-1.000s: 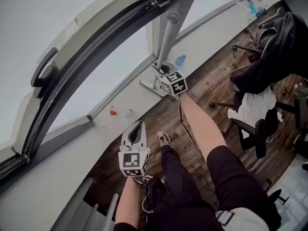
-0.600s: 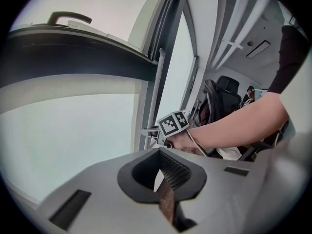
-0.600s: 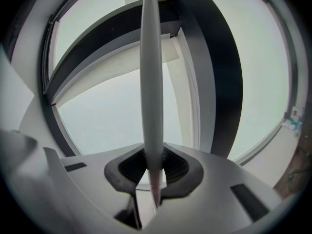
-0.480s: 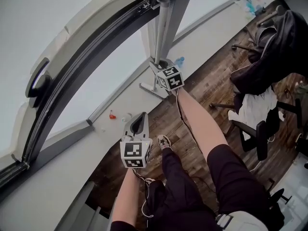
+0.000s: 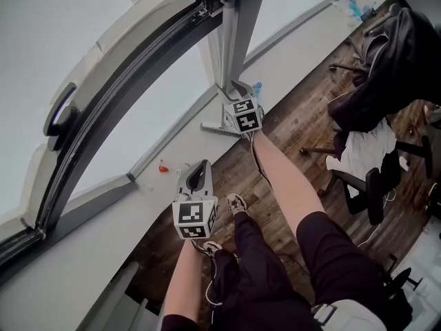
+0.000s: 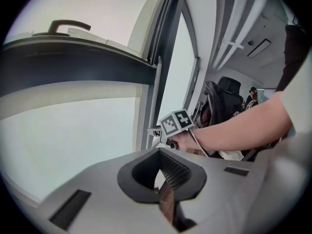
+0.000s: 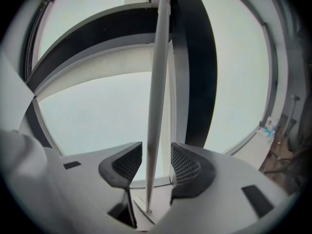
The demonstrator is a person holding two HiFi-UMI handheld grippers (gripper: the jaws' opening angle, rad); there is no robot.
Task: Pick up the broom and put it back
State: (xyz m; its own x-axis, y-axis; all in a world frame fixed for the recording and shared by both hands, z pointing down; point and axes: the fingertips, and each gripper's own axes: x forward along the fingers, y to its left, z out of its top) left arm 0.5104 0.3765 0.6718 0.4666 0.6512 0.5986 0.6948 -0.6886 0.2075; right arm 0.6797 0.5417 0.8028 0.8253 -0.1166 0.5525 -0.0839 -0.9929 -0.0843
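Pale window sill (image 5: 172,149) beside wood floor (image 5: 289,126). Broom (image 5: 228,47) stands upright against the far dark window post (image 5: 249,16). Right gripper (image 7: 156,159): jaws just opened, apart either side of the handle, not pressing. Left gripper (image 5: 196,176), nearer and left: clenched, empty.

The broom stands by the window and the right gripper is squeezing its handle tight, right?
No. In the right gripper view the right gripper is open, its jaws have just been opening, and the broom handle stands between them untouched.
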